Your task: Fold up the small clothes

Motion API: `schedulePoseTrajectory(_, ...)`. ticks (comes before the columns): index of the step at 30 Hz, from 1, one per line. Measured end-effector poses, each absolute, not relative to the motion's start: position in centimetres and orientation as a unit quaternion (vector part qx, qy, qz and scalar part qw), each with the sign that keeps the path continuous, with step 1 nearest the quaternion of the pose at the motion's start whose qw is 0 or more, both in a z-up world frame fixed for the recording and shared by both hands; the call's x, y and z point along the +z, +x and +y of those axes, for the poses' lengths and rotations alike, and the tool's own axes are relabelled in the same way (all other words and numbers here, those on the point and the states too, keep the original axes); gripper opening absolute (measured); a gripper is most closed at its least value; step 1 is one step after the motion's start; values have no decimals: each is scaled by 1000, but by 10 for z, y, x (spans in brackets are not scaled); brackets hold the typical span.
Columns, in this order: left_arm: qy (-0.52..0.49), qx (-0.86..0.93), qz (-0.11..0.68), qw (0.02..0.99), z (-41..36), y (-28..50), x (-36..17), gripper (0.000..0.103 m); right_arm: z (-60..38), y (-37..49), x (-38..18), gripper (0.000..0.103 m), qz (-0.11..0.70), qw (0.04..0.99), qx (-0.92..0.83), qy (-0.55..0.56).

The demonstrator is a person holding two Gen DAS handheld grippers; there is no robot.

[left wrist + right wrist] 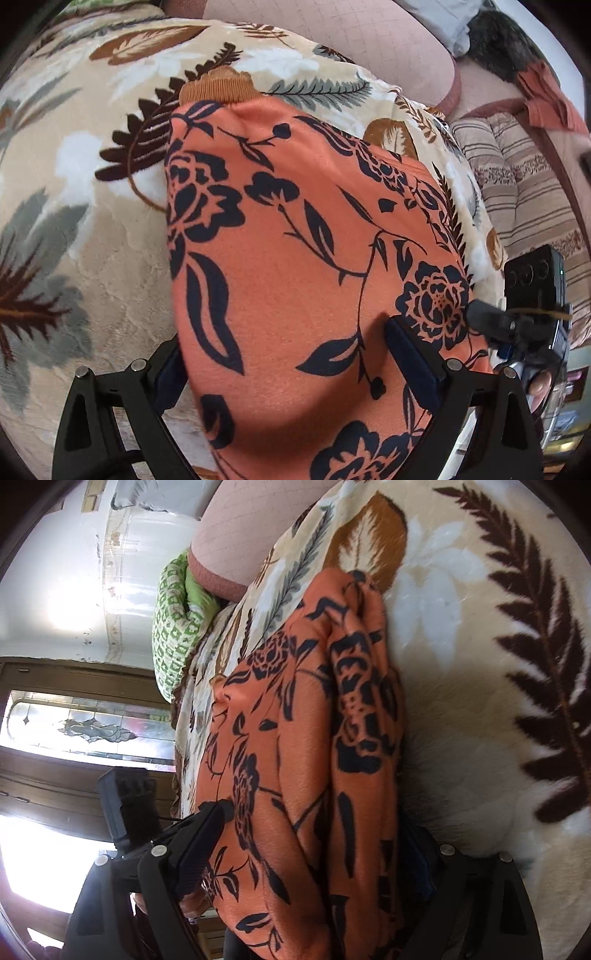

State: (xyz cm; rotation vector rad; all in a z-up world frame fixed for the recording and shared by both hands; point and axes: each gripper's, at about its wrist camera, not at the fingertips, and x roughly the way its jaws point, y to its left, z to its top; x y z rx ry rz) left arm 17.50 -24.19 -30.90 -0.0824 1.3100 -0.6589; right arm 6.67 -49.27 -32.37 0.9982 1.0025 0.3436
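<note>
A small orange garment point(295, 240) with a dark floral print and a ribbed brown cuff point(218, 86) lies on a leaf-patterned blanket point(74, 184). My left gripper point(284, 354) has the near end of the garment between its fingers; the cloth drapes over them and the jaws stand fairly wide. In the right wrist view the same garment point(303, 757) is bunched and folded lengthwise between the fingers of my right gripper point(314, 853). The right gripper also shows at the right edge of the left wrist view point(517, 325). The left gripper shows at the left of the right wrist view point(173, 845).
A pink quilted pillow point(332, 44) lies behind the blanket. A striped brown bedcover point(524, 192) is to the right, with a dark cloth and a rust cloth point(546, 96) beyond. A green patterned cushion point(177, 616), a white wall and a glass-panelled door point(88, 731) show in the right wrist view.
</note>
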Motion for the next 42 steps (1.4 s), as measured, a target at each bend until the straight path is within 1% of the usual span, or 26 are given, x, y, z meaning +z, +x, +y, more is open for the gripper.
schedulePoseTrajectory(5,-34,-308,588,747,-245,170,-307,97,-483,70,-324,89,460,748,162,450)
schedulePoseTrajectory(7,-41,-312,586,747,-242,171,-307,96,-478,70,-322,86,462,754,159,440)
schedulePoseTrajectory(8,-45,-312,584,748,-240,171,-307,95,-476,70,-321,83,461,755,157,439)
schedulePoseTrajectory(10,-50,-308,582,751,-237,173,-306,87,-473,70,-321,74,462,756,151,439)
schedulePoseTrajectory(11,-52,-308,581,752,-236,173,-305,84,-470,70,-320,66,464,759,146,433)
schedulePoseTrajectory(12,-52,-308,580,753,-233,172,-303,80,-468,69,-319,58,466,762,139,428)
schedulePoseTrajectory(13,-53,-307,579,754,-232,173,-301,75,-467,68,-318,55,467,765,129,424)
schedulePoseTrajectory(14,-53,-306,578,755,-232,173,-299,72,-467,67,-317,50,466,766,125,424)
schedulePoseTrajectory(15,-54,-306,576,756,-229,172,-297,66,-467,66,-316,46,463,769,121,424)
schedulePoseTrajectory(16,-52,-306,574,758,-229,172,-294,61,-467,64,-314,45,461,771,118,423)
schedulePoseTrajectory(17,-50,-305,572,760,-228,172,-292,59,-466,63,-311,43,459,775,113,418)
schedulePoseTrajectory(19,-44,-303,564,767,-226,170,-285,51,-461,62,-303,42,456,784,105,408)
schedulePoseTrajectory(21,-44,-302,558,772,-221,167,-277,47,-456,62,-295,41,451,790,106,402)
schedulePoseTrajectory(33,-25,-262,482,836,-160,148,-200,46,-397,60,-232,40,416,825,139,356)
schedulePoseTrajectory(42,-26,-233,451,861,-104,143,-168,46,-335,69,-198,40,397,843,168,320)
